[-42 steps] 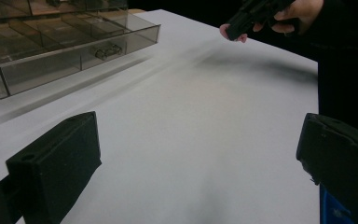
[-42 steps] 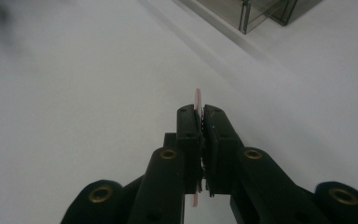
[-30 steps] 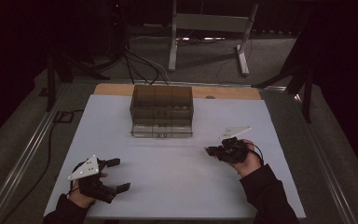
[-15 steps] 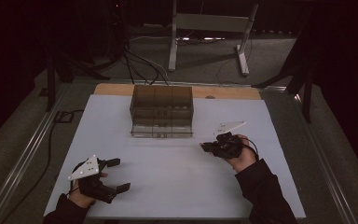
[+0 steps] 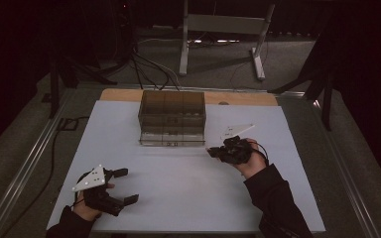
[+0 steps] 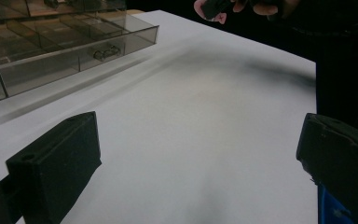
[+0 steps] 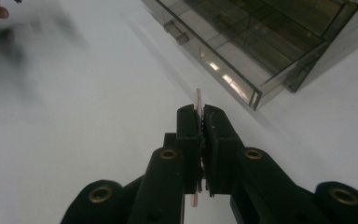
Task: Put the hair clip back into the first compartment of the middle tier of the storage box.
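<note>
Here the right hand-held gripper is clamped on a thin pink card just right of the smoky drawer box mid-desk; the left hand-held gripper, near-left, gapes apart.

A smoky transparent compartment box sits at the far middle of the white bench. A thin pink card stands edge-on, pinched in the right hand-held gripper just beside the box's corner.
</note>
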A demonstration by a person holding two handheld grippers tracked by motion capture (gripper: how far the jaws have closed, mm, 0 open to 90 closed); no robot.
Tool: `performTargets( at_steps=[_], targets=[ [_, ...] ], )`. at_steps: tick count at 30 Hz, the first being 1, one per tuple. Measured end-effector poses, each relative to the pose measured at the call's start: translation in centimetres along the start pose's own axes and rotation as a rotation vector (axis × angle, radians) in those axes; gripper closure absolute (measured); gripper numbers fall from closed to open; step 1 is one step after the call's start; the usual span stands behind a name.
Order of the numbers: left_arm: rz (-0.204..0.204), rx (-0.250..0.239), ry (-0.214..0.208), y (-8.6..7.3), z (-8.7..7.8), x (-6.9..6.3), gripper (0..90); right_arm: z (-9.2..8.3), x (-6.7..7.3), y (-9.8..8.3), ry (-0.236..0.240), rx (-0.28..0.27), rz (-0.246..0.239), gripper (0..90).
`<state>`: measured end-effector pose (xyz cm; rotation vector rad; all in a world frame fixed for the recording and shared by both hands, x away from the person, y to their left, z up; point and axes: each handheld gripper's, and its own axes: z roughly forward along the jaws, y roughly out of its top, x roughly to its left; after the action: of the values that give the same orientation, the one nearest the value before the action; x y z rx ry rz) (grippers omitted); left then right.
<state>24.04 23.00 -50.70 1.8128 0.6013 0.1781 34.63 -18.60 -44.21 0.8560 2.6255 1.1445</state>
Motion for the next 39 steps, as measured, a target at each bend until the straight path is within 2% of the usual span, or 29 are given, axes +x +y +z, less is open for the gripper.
performTargets(
  at_steps=[20, 39],
  targets=[
    [-0.001, 0.002, -0.002, 0.0, 0.0, 0.0, 0.5, 0.6, 0.1, 3.0, 0.008, -0.011, -0.029, 85.0],
    [0.004, 0.002, 0.001, 0.0, 0.0, 0.0, 0.5, 2.2, 0.8, 5.5, 0.036, -0.017, -0.057, 85.0]
  ],
)
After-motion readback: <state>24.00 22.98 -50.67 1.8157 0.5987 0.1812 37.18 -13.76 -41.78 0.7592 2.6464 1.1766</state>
